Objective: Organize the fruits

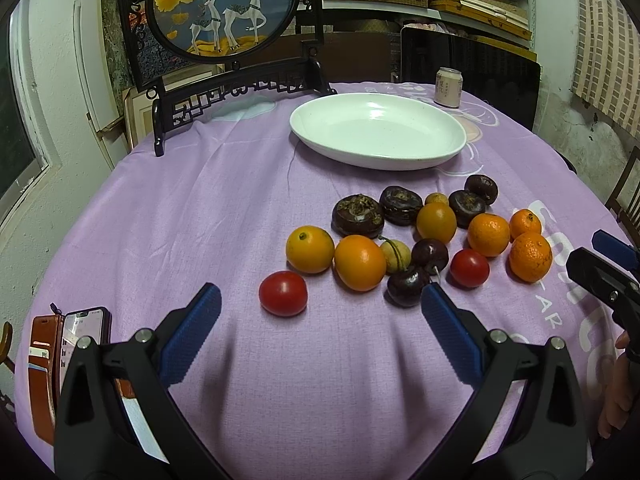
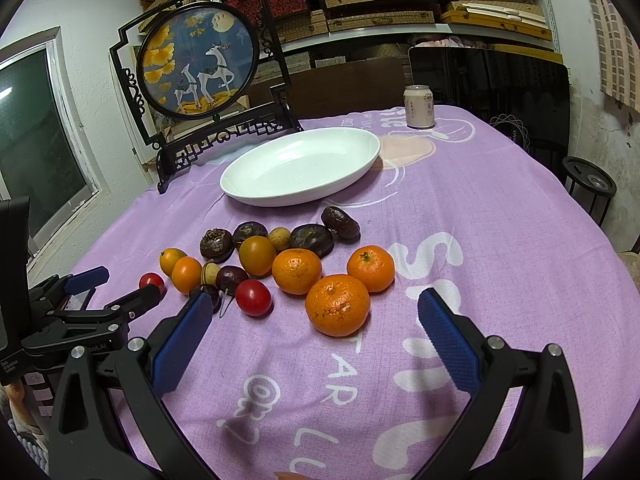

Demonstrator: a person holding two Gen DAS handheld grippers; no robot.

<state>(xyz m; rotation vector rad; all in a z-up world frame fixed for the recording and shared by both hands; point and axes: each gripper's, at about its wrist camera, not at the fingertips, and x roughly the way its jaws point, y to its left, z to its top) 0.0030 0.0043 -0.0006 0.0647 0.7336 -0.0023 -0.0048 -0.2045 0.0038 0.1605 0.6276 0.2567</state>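
Fruits [image 1: 416, 236] clustered before plate [image 1: 378, 130]; both claws gape empty; can [image 1: 449, 88] behind.

White walls, a window [image 2: 36, 140] at left, shelves [image 2: 400, 4] stacked with boxes behind.

The cloth [image 1: 240, 208] over the counter was a matt lilac weave with a visible coarse grain. The white dish [image 1: 378, 130] looked glazed and glossy. The tomatoes [image 1: 283, 293] shone smooth, while the mandarins [image 2: 337, 305] had dimpled, pebbly peel. The can [image 2: 419, 106] looked like metal. The grippers' blue pads [image 2: 450, 340] were finely ridged on matt black plastic.
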